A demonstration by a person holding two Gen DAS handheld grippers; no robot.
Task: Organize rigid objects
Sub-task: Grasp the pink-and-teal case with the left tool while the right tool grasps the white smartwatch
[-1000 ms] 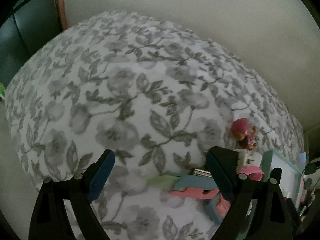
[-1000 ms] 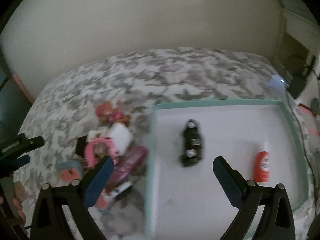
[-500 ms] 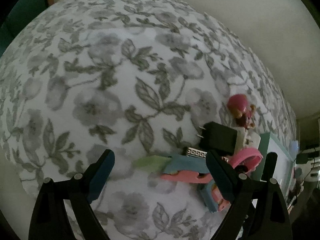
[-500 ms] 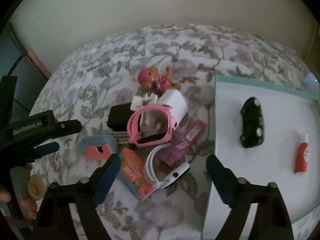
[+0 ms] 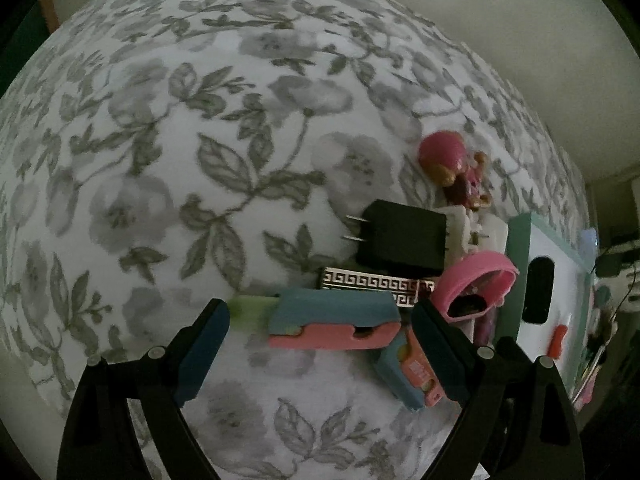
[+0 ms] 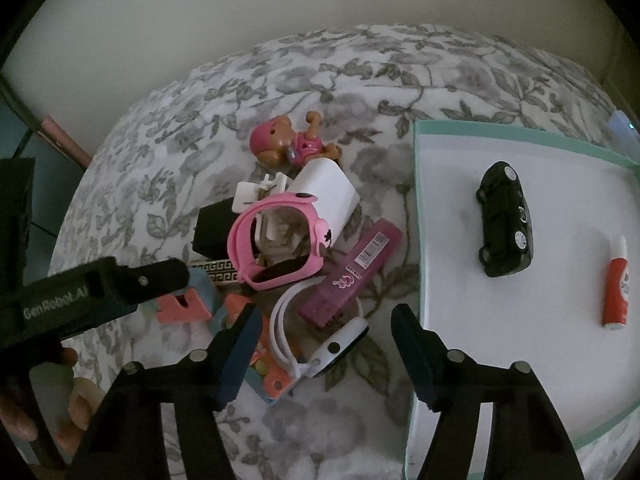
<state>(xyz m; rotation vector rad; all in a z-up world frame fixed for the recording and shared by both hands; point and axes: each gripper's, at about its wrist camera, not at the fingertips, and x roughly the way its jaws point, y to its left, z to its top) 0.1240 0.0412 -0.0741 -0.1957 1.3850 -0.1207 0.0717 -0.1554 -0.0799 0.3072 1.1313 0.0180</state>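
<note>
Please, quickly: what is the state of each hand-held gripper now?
Left hand-held gripper: open, holding nothing.
Right hand-held gripper: open, holding nothing.

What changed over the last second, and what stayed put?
Both claws swung toward the toy pile: the right claw left the tray for the white headband; the left claw closed in on the blue-pink block. Both stayed open and empty. The black car and red tube stayed in the tray.
</note>
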